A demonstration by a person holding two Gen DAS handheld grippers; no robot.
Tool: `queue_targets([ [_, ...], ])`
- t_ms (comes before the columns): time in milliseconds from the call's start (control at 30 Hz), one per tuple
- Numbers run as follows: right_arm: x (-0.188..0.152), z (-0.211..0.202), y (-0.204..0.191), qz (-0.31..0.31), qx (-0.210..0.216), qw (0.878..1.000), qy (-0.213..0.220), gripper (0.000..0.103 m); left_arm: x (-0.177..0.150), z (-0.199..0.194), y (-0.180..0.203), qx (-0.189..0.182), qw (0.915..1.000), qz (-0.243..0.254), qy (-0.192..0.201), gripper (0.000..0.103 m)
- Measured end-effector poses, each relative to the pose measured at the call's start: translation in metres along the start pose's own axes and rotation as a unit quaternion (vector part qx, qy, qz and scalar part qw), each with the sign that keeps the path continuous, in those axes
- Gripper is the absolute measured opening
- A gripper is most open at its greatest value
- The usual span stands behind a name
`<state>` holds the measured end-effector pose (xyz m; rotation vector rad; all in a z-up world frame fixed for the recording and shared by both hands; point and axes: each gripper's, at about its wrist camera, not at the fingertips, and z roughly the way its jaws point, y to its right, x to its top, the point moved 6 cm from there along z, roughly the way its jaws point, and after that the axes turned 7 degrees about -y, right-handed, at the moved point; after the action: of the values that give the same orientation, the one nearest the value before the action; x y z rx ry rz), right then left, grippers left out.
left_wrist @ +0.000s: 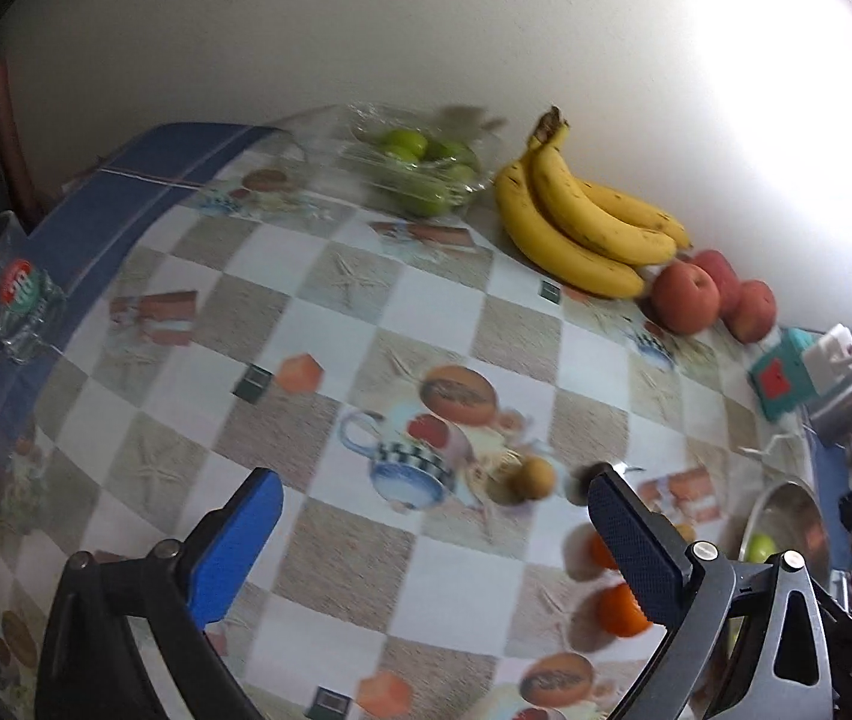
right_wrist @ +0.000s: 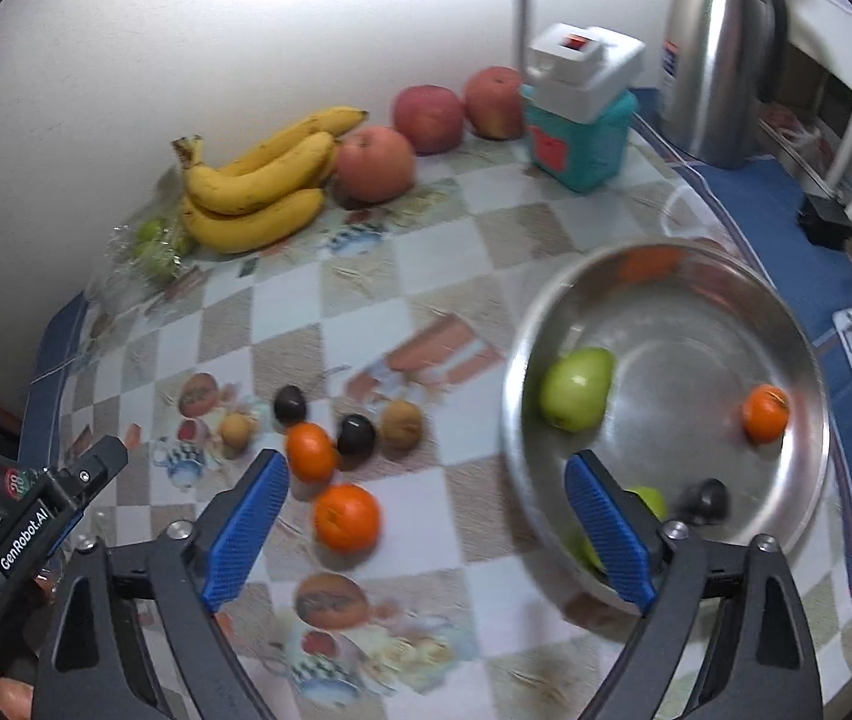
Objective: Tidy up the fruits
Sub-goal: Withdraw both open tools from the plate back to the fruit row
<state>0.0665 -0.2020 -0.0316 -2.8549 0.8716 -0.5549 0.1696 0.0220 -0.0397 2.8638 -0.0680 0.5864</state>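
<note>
From the right wrist view, reading left to right: a clear bag of green fruit [right_wrist: 153, 246] sits at the far left against the wall, then a bunch of bananas [right_wrist: 258, 186], then three red apples [right_wrist: 375, 162]. In the middle of the checked tablecloth [right_wrist: 468, 252] lies the loose cluster still to be sorted — a small tan fruit [right_wrist: 237, 429], two dark fruits [right_wrist: 356, 435], a brown fruit [right_wrist: 402, 425] and two oranges, the far orange [right_wrist: 309, 450] and the near orange [right_wrist: 346, 517]. At the right stands the steel bowl [right_wrist: 810, 360], which already holds a green apple [right_wrist: 576, 387], a small orange, a dark fruit and more green fruit near its front rim.

The right gripper [right_wrist: 426, 516] is spread wide with nothing between its blue pads; the near orange lies just ahead of its left finger, so I judge this hand the nearer one (a short shift left would centre the orange between the jaws). The fruit is round, so no long axis constrains the approach.

The left gripper [left_wrist: 435, 525] is likewise wide open and empty — it hovers over bare tablecloth, with the loose cluster just ahead of and behind its right finger and the bowl at the right edge.
</note>
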Motion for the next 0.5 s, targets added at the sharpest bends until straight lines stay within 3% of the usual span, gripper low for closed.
queue_targets([
  [167, 0.009, 0.012, -0.010, -0.006, 0.008, 1.000, 0.000, 0.096, 0.004, 0.009, -0.003, -0.001, 0.9999, -0.008, -0.015, 0.103],
  [300, 0.017, 0.019, -0.010, 0.003, 0.023, 1.000, -0.007, 0.096, 0.003, 0.025, -0.003, -0.018, 0.9971, -0.035, -0.066, 0.103],
  [500, 0.023, 0.032, -0.014, -0.012, 0.017, 0.999, -0.031, 0.096, 0.010, 0.035, 0.008, -0.016, 0.9967, -0.024, -0.076, 0.103],
])
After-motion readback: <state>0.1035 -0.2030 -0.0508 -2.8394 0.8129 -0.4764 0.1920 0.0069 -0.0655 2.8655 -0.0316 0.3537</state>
